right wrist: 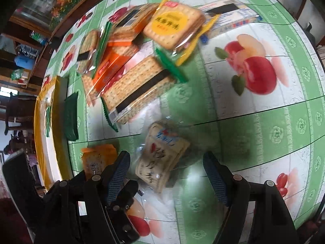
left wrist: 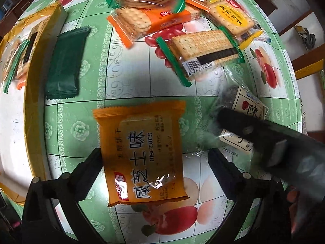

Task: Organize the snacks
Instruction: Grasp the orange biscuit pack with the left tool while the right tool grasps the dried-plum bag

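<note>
An orange biscuit packet (left wrist: pixel 142 152) lies flat on the green fruit-print tablecloth (left wrist: pixel 81 130). My left gripper (left wrist: pixel 155 158) points straight down over it, jaws wide. The left fingertip (left wrist: pixel 95 158) is at the packet's edge and the right one stands well clear of it. A clear bag with a white label (right wrist: pixel 160 162) lies just to the right, between the fingers of my right gripper (right wrist: pixel 166 162), whose blue pads (right wrist: pixel 118 172) do not visibly press it. Part of the orange packet (right wrist: pixel 99 160) shows left of the right gripper.
A heap of cracker packs sits farther back: green-edged (left wrist: pixel 203 55), orange (left wrist: pixel 142 24), yellow (left wrist: pixel 231 18). A dark green packet (left wrist: pixel 65 65) lies left, beside a yellow box (left wrist: pixel 46 24) holding more packs. Bare cloth shows at right (right wrist: pixel 264 132).
</note>
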